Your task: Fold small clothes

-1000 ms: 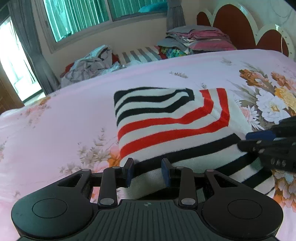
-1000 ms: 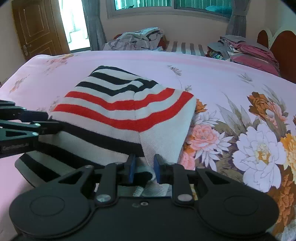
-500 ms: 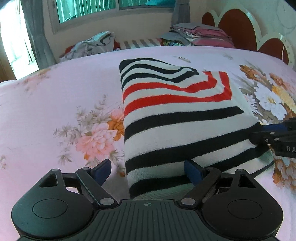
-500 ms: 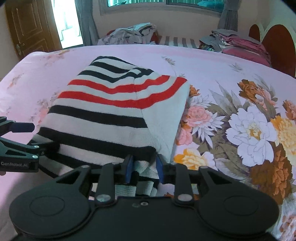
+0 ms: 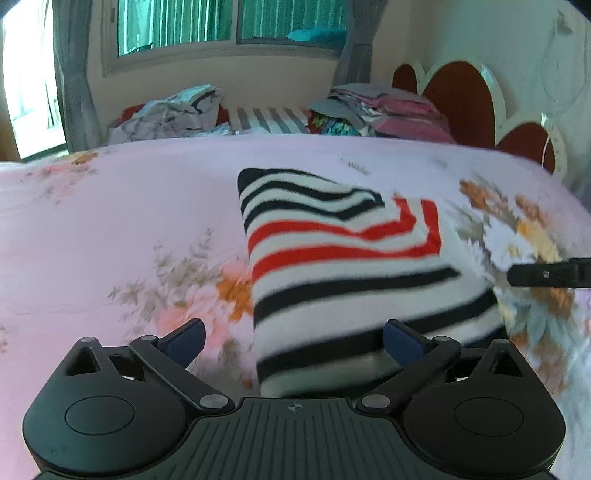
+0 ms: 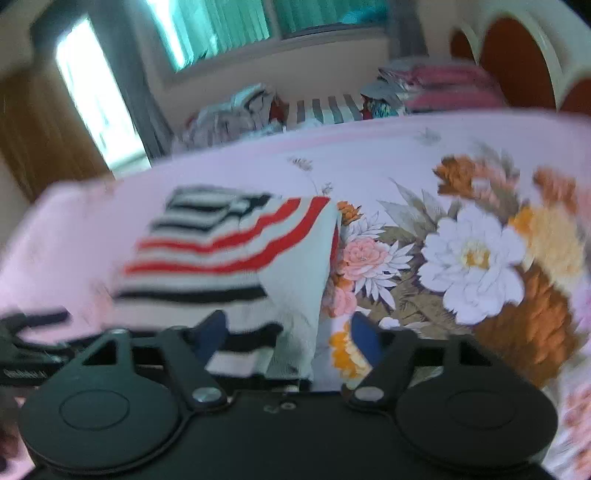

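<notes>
A folded knit garment (image 5: 347, 273) with black, white and red stripes lies flat on the pink floral bedsheet (image 5: 110, 229). My left gripper (image 5: 293, 341) is open and empty, its jaws spread wide just above the garment's near left corner. My right gripper (image 6: 288, 338) is open and empty over the garment's near right corner (image 6: 291, 302). The right gripper's tip (image 5: 546, 275) shows at the right edge of the left wrist view. The left gripper (image 6: 26, 347) shows at the left edge of the right wrist view. The right wrist view is blurred.
A heap of unfolded clothes (image 5: 170, 114) lies at the far side of the bed. A stack of folded clothes (image 5: 380, 110) sits by the red and white headboard (image 5: 461, 96). A window (image 5: 229, 26) and a wooden door (image 6: 40, 147) are behind.
My right gripper has opened and let go of the garment's corner. Both grippers have pulled back and risen from the garment, which now lies flat. The left gripper opened half a second ago.
</notes>
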{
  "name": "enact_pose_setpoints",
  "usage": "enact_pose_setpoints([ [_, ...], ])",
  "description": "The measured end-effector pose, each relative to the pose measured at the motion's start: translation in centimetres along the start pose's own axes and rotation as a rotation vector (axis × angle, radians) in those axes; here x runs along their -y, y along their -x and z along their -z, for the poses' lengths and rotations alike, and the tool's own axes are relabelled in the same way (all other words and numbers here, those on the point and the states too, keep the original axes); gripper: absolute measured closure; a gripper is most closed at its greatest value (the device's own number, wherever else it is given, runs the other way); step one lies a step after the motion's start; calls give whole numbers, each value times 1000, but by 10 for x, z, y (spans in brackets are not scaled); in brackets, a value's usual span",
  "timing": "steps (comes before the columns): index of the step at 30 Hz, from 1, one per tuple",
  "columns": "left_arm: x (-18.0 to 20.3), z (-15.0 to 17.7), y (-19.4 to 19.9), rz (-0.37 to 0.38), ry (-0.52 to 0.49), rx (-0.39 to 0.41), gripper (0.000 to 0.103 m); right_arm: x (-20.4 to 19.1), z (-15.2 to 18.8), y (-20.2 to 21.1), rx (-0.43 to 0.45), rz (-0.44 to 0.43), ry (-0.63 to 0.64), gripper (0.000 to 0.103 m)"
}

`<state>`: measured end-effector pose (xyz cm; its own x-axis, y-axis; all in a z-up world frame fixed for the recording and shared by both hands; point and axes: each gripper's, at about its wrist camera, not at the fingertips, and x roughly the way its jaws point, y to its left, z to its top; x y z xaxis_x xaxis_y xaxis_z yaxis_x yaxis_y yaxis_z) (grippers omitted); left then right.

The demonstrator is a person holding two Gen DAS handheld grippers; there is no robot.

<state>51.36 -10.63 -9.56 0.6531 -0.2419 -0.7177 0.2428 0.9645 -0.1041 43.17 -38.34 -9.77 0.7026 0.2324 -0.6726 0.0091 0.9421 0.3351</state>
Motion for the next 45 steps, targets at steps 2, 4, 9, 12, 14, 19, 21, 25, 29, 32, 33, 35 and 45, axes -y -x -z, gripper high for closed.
enact_pose_setpoints([
  [2,-4,-12,-16,32,33,-21,2,29,-9,-13,-34,-55,-102,38],
  [4,-6,-21,-34,29,57,-46,2,52,-16,-31,-72,-116,-174,38],
  [9,-11,-29,-75,90,137,-134,6,80,-24,-80,-196,-293,-263,38],
  [12,-17,-28,-86,147,206,-156,10,85,-25,-100,-225,-369,-277,36],
  [14,-19,-25,-91,169,238,-166,12,86,-27,-108,-243,-428,-299,34],
  [19,-17,-22,-101,185,260,-177,13,70,-30,-124,-269,-465,-242,39],
  [21,-14,-24,-102,178,256,-181,14,61,-33,-126,-258,-445,-212,41],
  [25,-3,-29,-99,147,177,-182,26,39,-35,-121,-238,-365,-99,53],
  [29,18,-36,-89,88,42,-154,40,17,-34,-112,-206,-282,-1,62],
  [32,30,-40,-80,53,-32,-129,48,-3,-35,-106,-184,-221,54,65],
  [33,30,-42,-77,51,-45,-119,50,-9,-35,-101,-172,-202,77,66],
  [35,29,-43,-70,59,-58,-99,52,-18,-36,-93,-150,-178,109,69],
  [45,-24,-39,-26,139,-61,-28,57,-93,-31,-63,-77,-119,194,73],
])
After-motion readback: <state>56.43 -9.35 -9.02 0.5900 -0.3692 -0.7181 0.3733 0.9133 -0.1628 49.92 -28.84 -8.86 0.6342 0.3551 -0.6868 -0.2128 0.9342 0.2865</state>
